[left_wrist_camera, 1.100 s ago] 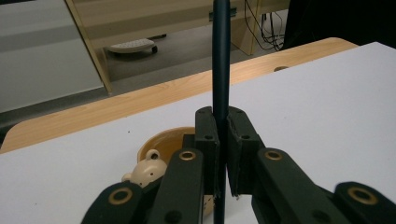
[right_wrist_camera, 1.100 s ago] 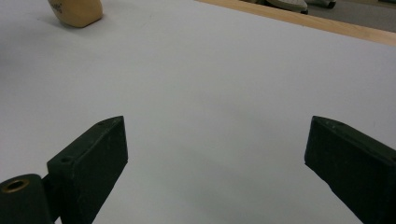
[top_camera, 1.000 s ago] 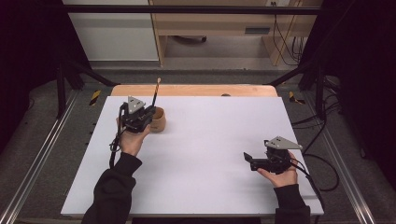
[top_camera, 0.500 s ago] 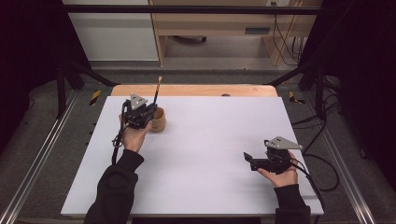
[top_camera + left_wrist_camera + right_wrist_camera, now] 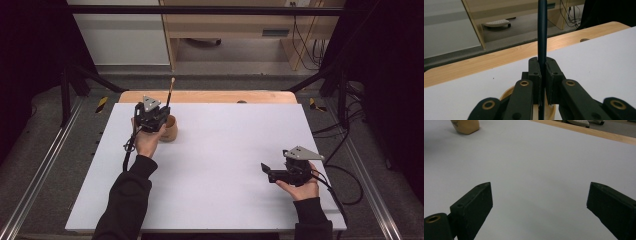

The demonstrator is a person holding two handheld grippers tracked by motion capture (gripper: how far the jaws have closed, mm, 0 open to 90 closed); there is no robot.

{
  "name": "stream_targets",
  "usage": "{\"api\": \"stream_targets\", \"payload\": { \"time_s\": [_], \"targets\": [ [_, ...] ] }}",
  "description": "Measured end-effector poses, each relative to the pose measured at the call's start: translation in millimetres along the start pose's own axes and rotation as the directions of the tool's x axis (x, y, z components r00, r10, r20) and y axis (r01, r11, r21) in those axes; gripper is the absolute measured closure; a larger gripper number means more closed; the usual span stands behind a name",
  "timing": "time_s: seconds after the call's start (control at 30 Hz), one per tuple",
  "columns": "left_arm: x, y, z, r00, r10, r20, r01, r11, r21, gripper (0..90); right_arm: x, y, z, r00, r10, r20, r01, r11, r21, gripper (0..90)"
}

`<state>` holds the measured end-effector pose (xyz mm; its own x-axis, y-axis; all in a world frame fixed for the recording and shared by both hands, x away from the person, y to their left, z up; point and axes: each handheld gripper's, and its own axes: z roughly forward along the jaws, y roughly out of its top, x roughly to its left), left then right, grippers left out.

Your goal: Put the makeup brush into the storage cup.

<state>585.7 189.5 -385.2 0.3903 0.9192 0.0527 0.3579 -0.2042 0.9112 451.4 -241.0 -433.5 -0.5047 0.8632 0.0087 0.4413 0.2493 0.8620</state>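
Near far edge, cup [image 5: 170, 129], gripped stick [image 5: 542, 32].

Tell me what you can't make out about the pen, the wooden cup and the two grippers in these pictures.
- Pen: left gripper view, top cut off by the upper edge, lower end hidden behind the jaws of the left gripper.
- Wooden cup: high view, inside hidden by the gripper and hand; right gripper view, top cut off by the edge.
- Right gripper: high view, too small to judge its gap; its own view shows the jaws apart, nothing between them.
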Motion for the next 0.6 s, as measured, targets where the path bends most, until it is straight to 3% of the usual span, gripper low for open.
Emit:
{"api": "stream_targets", "payload": {
  "time_s": [0.6],
  "targets": [
    [4.4,-11.2,25.2,0.9996,-0.014,-0.024,0.015,0.9998,0.013,83.9,0.6,-1.0,1.7,1.0000,-0.006,-0.007,0.006,1.000,0.010,7.0]
  ]
}}
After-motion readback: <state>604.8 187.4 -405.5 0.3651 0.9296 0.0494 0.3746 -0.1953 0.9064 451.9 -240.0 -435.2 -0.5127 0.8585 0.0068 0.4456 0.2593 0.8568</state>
